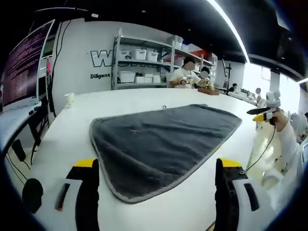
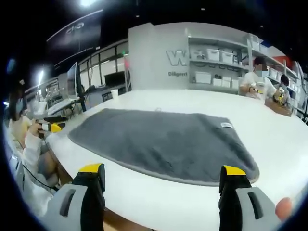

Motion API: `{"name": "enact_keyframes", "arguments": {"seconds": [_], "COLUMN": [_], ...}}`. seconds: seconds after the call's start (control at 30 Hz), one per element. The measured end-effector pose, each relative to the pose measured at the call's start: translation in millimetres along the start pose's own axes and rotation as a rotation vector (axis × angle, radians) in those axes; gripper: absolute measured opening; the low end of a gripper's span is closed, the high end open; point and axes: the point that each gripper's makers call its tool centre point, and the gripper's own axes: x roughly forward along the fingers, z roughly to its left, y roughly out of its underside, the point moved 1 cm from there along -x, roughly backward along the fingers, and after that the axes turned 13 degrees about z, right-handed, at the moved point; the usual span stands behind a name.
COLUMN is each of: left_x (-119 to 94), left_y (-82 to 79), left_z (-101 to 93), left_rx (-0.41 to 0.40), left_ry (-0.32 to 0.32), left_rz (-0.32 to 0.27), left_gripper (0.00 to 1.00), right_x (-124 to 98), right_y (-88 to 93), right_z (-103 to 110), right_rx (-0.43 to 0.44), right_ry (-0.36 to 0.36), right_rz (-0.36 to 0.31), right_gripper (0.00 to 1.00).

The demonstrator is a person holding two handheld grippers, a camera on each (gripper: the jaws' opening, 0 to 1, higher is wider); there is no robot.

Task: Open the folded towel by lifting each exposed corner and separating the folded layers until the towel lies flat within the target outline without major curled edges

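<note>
Towel: the dark grey fluffy towel (image 1: 163, 144) with a light grey edge lies spread on the white round worktop (image 1: 120, 98).
Place: it sits in the middle of the worktop, with one long side close to the near edge in the right gripper view (image 2: 159, 142).
Look: it looks soft and mostly flat. I see small dips and wrinkles, but no big curled edge. A small white tag (image 2: 226, 125) shows on top near one corner. I cannot tell if a folded layer is left under it. I cannot see a target outline.
Left gripper: the left gripper (image 1: 159, 173) has black jaws with yellow tips. The jaws stand wide apart and hold nothing. They hang just above the rounded near corner of the towel.
Right gripper: the right gripper (image 2: 162, 175) looks the same. Its jaws are wide apart too, with nothing in them, and it sits above the near edge of the worktop.
Step now: I think the opening is nearly done, so this looks like a time to check and smooth.
How to do it well: look at each corner. If one is doubled over, pinch only the top layer at its tip, lift a little, and pull out slowly. Keep the towel from sliding toward the worktop edge.
Around: shelves with white boxes (image 1: 139, 65) stand behind, and people sit near them.
</note>
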Motion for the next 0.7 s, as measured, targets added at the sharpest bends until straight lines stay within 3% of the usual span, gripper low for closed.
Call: {"name": "enact_keyframes", "arguments": {"seconds": [0.3, 0.37, 0.53, 0.7], "left_x": [4, 4, 4, 5], "left_y": [-4.0, -4.7, -5.8, -7.3], "left_z": [-20.5, -22.0, -21.7, -18.9], "left_rx": [0.024, 0.028, 0.040, 0.039], "left_ry": [0.062, 0.071, 0.073, 0.067], "left_rz": [-0.026, -0.029, -0.033, -0.039], "left_gripper": [1.00, 1.00, 1.00, 1.00], "right_x": [2, 8, 37, 62], "right_y": [-27.2, -31.4, -41.9, -68.8], "right_z": [-47, -64, -104, -150], "right_rx": [-0.060, -0.098, -0.101, -0.148], "right_ry": [0.104, 0.141, 0.147, 0.212], "right_rz": [-0.014, 0.015, 0.083, 0.046], "right_gripper": [0.99, 0.97, 0.98, 0.83]}}
